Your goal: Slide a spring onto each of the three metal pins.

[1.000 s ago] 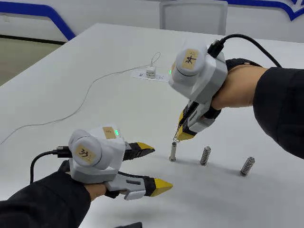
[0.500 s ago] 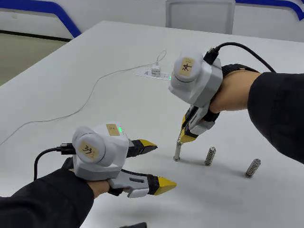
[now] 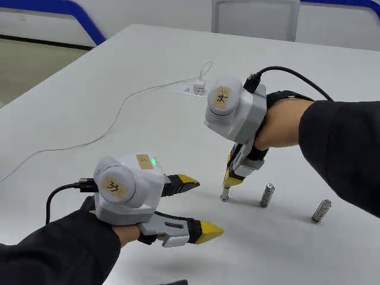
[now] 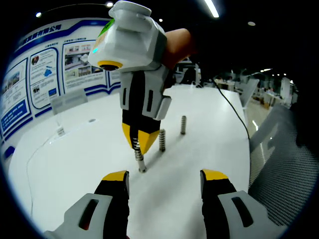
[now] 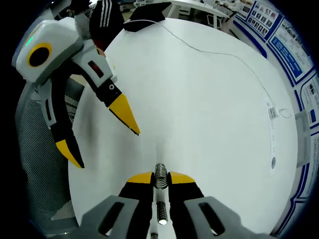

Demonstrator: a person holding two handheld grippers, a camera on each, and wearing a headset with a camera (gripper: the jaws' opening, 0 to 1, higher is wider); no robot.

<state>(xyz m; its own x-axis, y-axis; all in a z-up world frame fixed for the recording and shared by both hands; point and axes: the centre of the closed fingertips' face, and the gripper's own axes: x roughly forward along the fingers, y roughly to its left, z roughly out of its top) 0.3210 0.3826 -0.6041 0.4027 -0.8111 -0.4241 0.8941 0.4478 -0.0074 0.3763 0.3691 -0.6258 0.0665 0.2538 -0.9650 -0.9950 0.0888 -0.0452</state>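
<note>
My right gripper (image 3: 231, 180) points down at the leftmost metal pin (image 3: 225, 193) and is shut on a spring (image 5: 160, 174). In the left gripper view the spring (image 4: 138, 151) sits partly over that pin (image 4: 142, 168), under the yellow tips of the right gripper (image 4: 141, 143). To its right stand two more pins, each wearing a spring (image 3: 267, 195) (image 3: 321, 211). My left gripper (image 3: 202, 205) hovers low to the left of the first pin, open and holding nothing. Its own jaws (image 4: 164, 176) frame the pin from the near side, and the right gripper view has it (image 5: 104, 144) at the left.
The white table (image 3: 119, 119) carries a thin white cable (image 3: 113, 122) that runs to a small white plug block (image 3: 196, 89) at the far middle. A chair back (image 3: 255, 16) stands beyond the far edge. The table's left edge drops to the floor.
My right gripper has come down with the spring, which now sits lower over the leftmost pin. The left gripper has stayed open in about the same place.
</note>
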